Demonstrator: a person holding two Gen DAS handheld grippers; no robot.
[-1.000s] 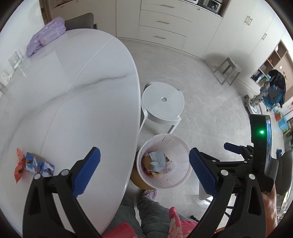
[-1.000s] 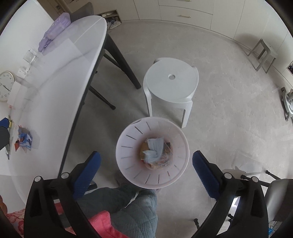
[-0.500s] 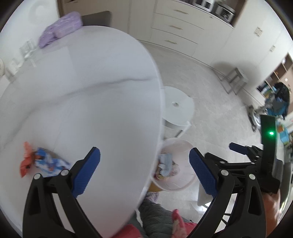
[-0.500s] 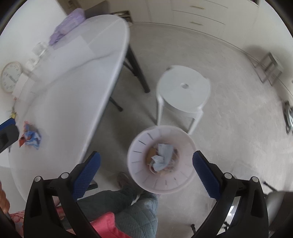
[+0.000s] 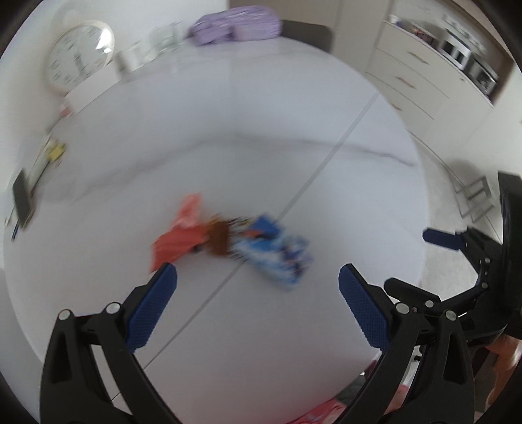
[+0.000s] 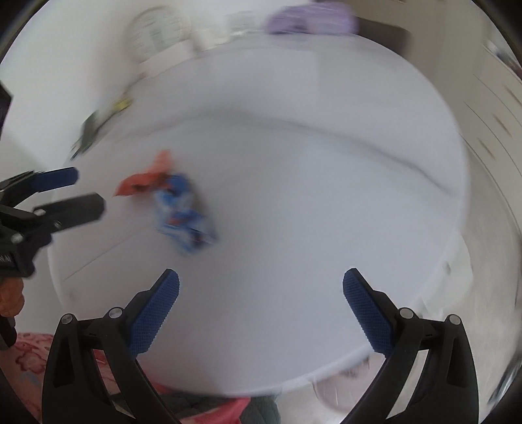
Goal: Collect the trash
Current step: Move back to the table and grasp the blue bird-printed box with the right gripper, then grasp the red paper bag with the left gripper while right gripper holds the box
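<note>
Both pictures are blurry. A big round white table with a thin grey line across its top (image 5: pixel 293 137) fills most of each view, and everything here is told from that table. Near the middle of the table lies the trash: a crumpled red-orange wrapper (image 5: pixel 182 234) touching a crumpled blue and white wrapper (image 5: pixel 277 254), with a small brown bit (image 5: pixel 222 236) between them. The left gripper with black arms and blue bumpy pads (image 5: pixel 257 287) hangs over the near side of the table, just in front of the two wrappers. Its fingers are spread wide apart and nothing is between them. The right gripper with the same black arms and blue pads (image 6: pixel 261 290) hangs over the near edge of the table, farther from the wrappers, which lie off to its left. Its fingers are also spread wide and hold nothing. At the far side of the table stand a round white clock (image 5: pixel 80 55) and a soft purple bundle (image 5: pixel 235 24). Beyond the table's right side are cream drawers (image 5: pixel 411 78).
</note>
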